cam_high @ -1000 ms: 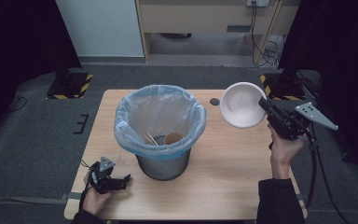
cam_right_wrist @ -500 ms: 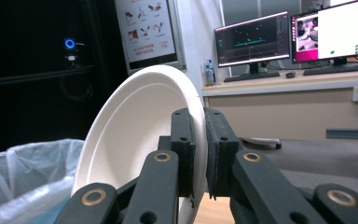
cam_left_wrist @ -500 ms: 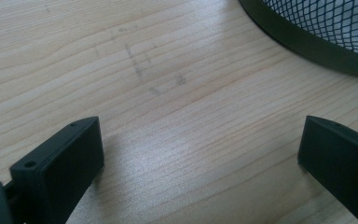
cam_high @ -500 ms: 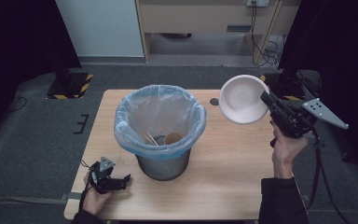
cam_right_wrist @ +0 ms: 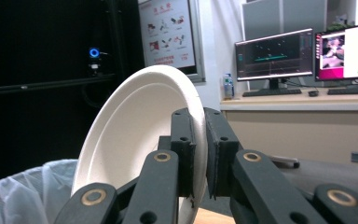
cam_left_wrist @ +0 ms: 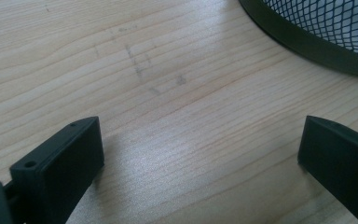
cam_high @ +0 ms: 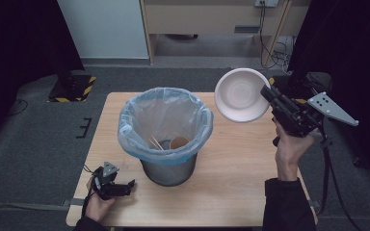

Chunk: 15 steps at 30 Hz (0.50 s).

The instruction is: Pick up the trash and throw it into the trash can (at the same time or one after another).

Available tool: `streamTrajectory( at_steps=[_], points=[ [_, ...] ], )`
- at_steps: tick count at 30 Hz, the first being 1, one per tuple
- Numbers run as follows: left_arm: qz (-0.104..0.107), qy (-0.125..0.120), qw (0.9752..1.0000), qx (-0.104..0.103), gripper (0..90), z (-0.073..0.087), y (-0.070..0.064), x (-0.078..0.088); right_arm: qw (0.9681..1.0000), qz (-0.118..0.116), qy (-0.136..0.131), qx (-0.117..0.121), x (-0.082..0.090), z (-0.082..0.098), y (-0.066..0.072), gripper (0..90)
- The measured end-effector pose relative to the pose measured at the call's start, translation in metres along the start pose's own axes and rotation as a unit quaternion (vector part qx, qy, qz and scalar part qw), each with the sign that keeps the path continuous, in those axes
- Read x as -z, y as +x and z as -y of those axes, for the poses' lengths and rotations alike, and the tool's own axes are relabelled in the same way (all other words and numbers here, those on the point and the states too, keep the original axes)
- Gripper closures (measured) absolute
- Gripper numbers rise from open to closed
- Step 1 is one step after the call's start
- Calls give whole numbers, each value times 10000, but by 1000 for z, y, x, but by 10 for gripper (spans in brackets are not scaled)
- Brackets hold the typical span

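plate (cam_high: 241,95): lifted higher, closer to bin (cam_high: 165,126) than a sec ago
right gripper (cam_high: 270,96): jaws clamped on plate rim
left gripper (cam_high: 127,186): jaws wide, empty, parked on desk (cam_high: 241,173)
next: probs dump in bin

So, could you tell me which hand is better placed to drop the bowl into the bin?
Right: the right gripper already clamps the paper bowl beside the lined bin; the left gripper rests open on the table.
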<state>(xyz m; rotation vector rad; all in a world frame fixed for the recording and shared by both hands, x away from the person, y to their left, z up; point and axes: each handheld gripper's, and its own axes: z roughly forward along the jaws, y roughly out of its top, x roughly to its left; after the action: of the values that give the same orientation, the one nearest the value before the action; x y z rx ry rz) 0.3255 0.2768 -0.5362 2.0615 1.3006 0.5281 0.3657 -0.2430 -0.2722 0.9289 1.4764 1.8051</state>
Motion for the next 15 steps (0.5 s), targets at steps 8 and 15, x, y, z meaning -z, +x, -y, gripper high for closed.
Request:
streamTrajectory(
  at_steps=[8, 15],
  points=[
    [1, 0, 10000, 0, 0, 0, 0, 0, 9996, -271, -29, 44, -13, -6, 20, 837],
    [1, 1, 10000, -1, 0, 0, 0, 0, 9989, -457, 56, 67, -30, -4, 36, 837]
  ],
)
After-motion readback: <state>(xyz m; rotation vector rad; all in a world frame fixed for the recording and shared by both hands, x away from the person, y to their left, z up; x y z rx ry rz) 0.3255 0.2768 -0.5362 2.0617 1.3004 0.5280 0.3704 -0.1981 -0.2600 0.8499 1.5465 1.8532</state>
